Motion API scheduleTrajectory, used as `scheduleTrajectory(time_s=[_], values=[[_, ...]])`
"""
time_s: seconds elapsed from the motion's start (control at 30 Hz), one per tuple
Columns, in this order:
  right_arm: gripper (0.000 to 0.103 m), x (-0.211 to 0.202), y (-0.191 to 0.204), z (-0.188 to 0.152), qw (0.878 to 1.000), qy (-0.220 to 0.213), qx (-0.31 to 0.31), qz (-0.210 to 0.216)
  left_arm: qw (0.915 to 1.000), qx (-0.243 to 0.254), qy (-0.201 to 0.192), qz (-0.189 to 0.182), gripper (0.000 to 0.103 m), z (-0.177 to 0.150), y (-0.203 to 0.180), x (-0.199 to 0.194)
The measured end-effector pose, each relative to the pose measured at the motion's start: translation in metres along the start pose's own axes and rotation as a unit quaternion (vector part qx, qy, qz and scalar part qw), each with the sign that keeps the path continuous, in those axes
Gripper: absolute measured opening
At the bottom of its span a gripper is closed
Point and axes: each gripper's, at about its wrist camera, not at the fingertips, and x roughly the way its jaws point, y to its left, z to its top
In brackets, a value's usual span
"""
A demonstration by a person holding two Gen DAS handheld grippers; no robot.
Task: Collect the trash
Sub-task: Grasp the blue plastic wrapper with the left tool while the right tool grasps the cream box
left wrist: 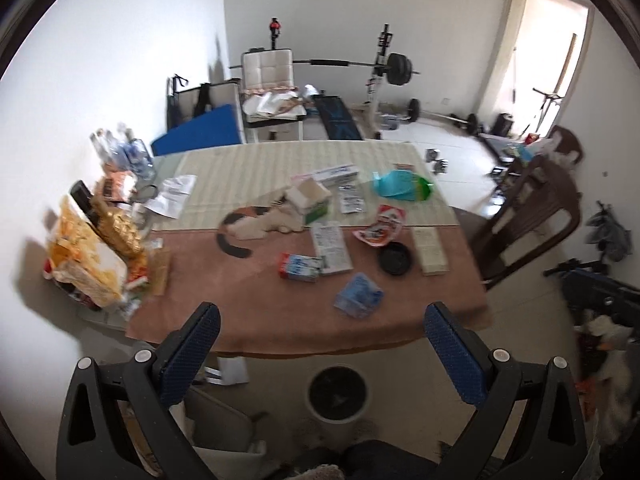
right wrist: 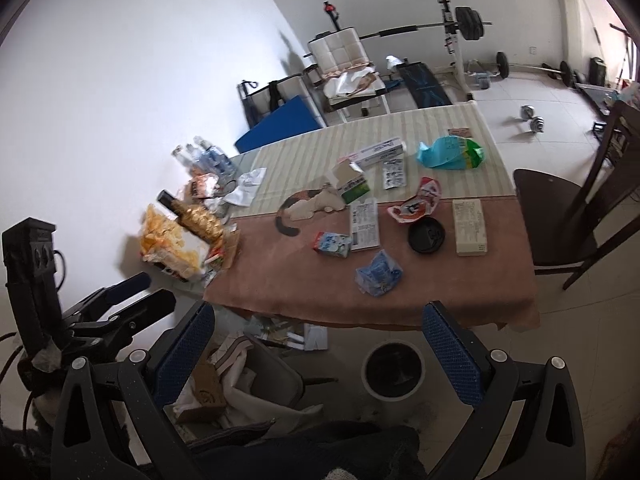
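Note:
Trash lies scattered on the table [left wrist: 280, 320] [right wrist: 480, 296]: a crumpled blue wrapper [left wrist: 359, 295] [right wrist: 378, 273], a small blue-and-red carton [left wrist: 300, 266] [right wrist: 333, 244], a red-and-white wrapper [left wrist: 382, 226] [right wrist: 418, 201], a black lid [left wrist: 395, 258] [right wrist: 426, 235], a teal-and-green bag [left wrist: 402, 185] [right wrist: 450, 153] and paper leaflets [left wrist: 332, 248] [right wrist: 364, 226]. A white bin [left wrist: 338, 394] [right wrist: 393, 371] with a black liner stands on the floor in front of the table. My left gripper [left wrist: 322, 320] and right gripper [right wrist: 318, 320] are both open and empty, held back from the table's near edge.
A pile of snack bags, a gold bottle and water bottles [left wrist: 100, 232] [right wrist: 188, 216] crowds the table's left side by the wall. A dark wooden chair [left wrist: 528, 216] [right wrist: 568, 216] stands at the right. A folding chair with clutter [right wrist: 240, 384] is below left. A weight bench [left wrist: 340, 116] is behind.

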Motion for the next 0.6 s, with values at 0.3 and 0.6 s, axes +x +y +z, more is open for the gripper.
scheduleTrajectory(time_s=[0.3, 0.6], values=[[0.103, 0.109, -0.062, 0.016, 0.989, 0.037, 0.049, -0.138, 0.9915, -0.031, 0.073, 0.103, 0.103, -0.012, 0.028, 0.133], [0.103, 0.277, -0.173, 0.065, 0.967, 0.136, 0.045, -0.211, 0.9737, 0.016, 0.198, 0.111, 0.103, -0.021, -0.031, 0.276]])
